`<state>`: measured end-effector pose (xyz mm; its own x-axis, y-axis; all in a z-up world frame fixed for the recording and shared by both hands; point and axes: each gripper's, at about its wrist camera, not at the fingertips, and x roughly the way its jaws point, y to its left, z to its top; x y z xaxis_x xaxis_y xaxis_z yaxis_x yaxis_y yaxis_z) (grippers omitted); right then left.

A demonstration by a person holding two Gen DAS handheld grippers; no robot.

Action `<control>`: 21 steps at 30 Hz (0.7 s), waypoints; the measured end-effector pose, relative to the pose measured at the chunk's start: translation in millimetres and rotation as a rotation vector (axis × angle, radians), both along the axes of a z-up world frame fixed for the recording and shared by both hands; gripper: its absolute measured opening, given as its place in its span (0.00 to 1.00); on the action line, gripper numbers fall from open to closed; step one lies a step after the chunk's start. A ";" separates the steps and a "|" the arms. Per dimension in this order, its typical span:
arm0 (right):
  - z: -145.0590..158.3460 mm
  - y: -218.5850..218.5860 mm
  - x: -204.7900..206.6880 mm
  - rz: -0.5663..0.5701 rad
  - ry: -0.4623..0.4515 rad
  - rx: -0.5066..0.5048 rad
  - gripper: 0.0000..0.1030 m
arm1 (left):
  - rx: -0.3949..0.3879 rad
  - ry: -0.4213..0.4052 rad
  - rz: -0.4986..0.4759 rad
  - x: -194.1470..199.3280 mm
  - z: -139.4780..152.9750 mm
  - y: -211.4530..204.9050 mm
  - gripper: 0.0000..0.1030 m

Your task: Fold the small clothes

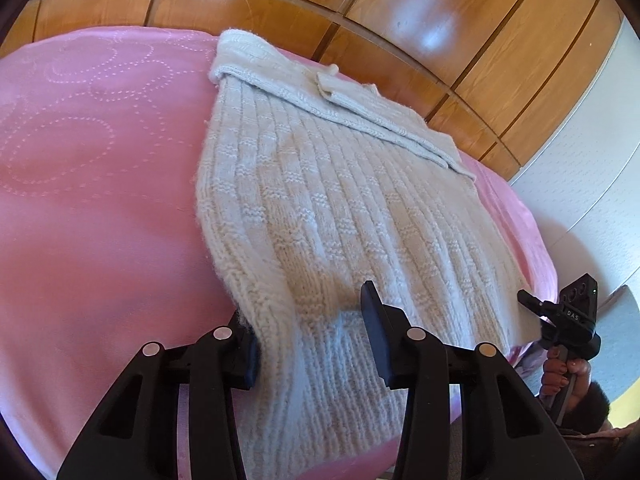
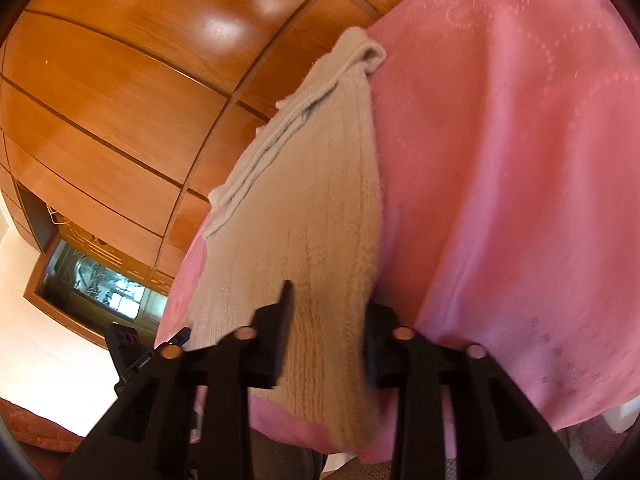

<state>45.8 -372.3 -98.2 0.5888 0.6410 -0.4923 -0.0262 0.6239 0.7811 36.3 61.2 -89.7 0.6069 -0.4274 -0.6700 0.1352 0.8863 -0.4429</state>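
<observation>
The cream knitted garment [image 1: 320,208] lies down the middle of the frame on the pink bed [image 1: 92,200], soft, thick and stretchy, best taken at its near hem corners, where the left tongs [image 1: 308,340] and right tongs [image 2: 326,340] each stand part-closed around a corner.

Both views are bright with warm daylight. Glare patches shine on the glossy wooden panels [image 1: 432,20] at the upper right of the left wrist view and the upper left of the right wrist view. The white floor [image 2: 36,320] at lower left is overexposed. The knitted garment [image 1: 340,208] shows sharp stitches in the left wrist view but looks soft and smeared in the right. Straight panel seams bow strongly, and dark corners ring each frame.
</observation>
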 end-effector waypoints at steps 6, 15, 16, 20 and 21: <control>-1.8 8.4 0.3 0.062 -0.008 0.000 0.10 | 0.031 0.002 -0.011 -3.1 2.2 -0.7 0.14; 1.5 -1.1 -5.9 0.074 -0.103 0.177 0.07 | -0.063 -0.080 -0.017 -16.3 23.7 10.8 0.10; 4.6 -2.7 -7.9 0.080 -0.133 0.211 0.07 | -0.075 -0.092 -0.027 -17.9 27.8 11.3 0.10; 20.0 -5.4 -17.5 0.113 -0.247 0.273 0.07 | -0.116 -0.126 -0.046 -24.7 38.0 12.9 0.09; 24.5 -4.8 -19.5 0.122 -0.267 0.274 0.07 | -0.125 -0.130 -0.049 -26.3 39.9 13.3 0.09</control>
<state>26.4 -377.1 -73.7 0.5845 0.8004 -0.1332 -0.3116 0.3730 0.8740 10.0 74.6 -49.8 0.6615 -0.5333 -0.5273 0.2398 0.8166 -0.5251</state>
